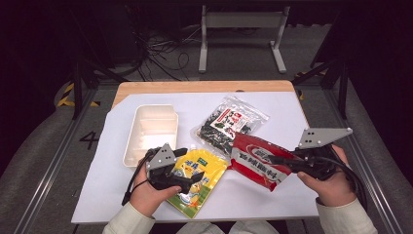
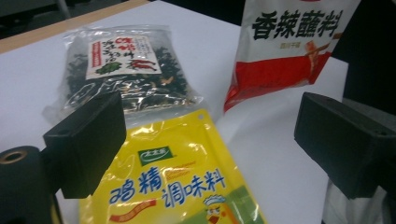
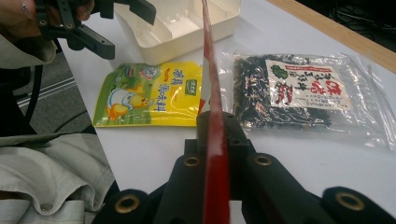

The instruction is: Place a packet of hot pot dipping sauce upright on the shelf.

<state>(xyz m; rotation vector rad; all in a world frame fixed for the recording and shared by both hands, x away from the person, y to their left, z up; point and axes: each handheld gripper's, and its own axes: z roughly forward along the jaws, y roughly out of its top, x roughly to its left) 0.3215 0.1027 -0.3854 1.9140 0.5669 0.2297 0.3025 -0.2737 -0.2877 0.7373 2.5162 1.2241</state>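
Meanwhile, right hand-held gripper pinching the red packet, left hand-held gripper spread wide above the yellow pouch.

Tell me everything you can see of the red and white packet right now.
The red and white packet is a flat glossy pouch, white with black characters on one part and red on the other. The right gripper is shut on one edge and holds it tilted, mostly off the white table cover. The right gripper view shows it edge-on between the closed jaws. It hangs beside the clear bag of dark dried greens and the yellow packet; contact with either is unclear.
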